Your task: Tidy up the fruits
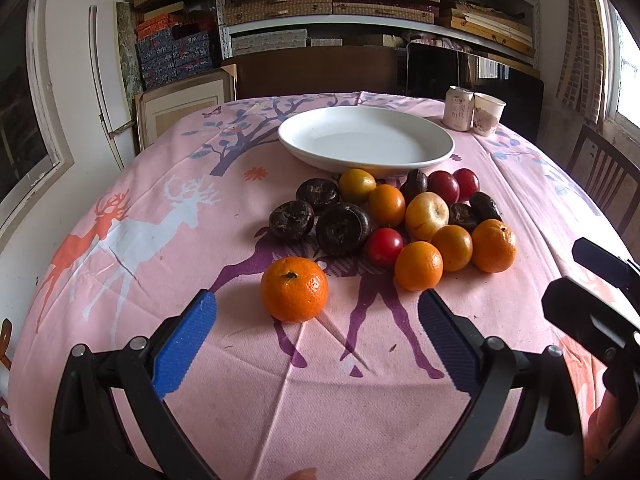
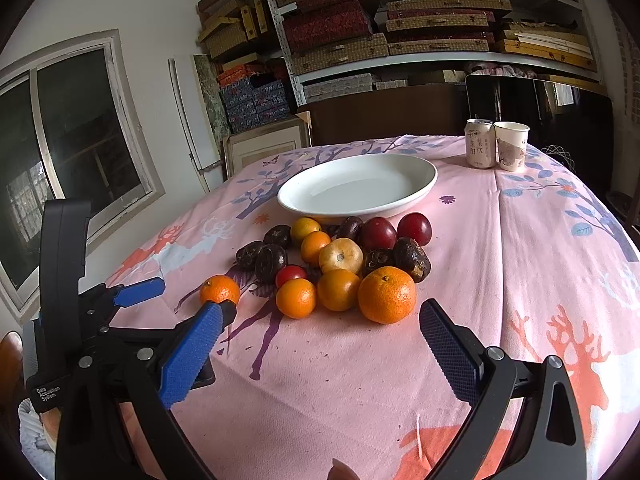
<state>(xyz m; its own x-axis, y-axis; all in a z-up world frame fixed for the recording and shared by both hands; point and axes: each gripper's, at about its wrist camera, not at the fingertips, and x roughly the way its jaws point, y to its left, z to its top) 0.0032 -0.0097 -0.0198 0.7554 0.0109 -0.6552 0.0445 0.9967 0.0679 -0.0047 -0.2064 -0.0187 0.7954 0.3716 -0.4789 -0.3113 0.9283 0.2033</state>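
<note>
Your left claw (image 1: pixel 316 312) is spread wide, nothing in it, hovering low over the tabletop (image 1: pixel 168 280). A lone orange (image 1: pixel 294 289) sits just ahead, between the blue pads but apart from both. Same orange (image 2: pixel 219 289) shows in the right wrist view, w/ the left claw's fingers either side of it.

Your right claw (image 2: pixel 320 320) is released too, jaws wide apart & empty. A big orange (image 2: pixel 386 294) lies just in front of it, at the near edge of the fruit pile (image 2: pixel 340 256).

Pile is tight: oranges, red plums (image 2: pixel 414 228), dark brown wrinkled fruits (image 1: pixel 342 229), a pale yellow one (image 1: pixel 426 216), all touching or nearly. Small red fruit (image 1: pixel 384 246) wedged in the middle, boxed in by neighbours.

White plate (image 1: pixel 366 138) sits right behind the pile, bare; the far fruits touch or tuck under its rim. Beyond it, far right corner: drink can (image 1: pixel 459 108) & paper cup (image 1: pixel 488 114) side by side, well apart from the fruit.

Surface: pink cloth w/ deer & tree prints, creased, a few dark specks. Room: shelves (image 2: pixel 420 24) stacked w/ patterned boxes at the back, window (image 2: pixel 60 152) on the left wall, wooden chair (image 1: pixel 604 176) off to the right.
</note>
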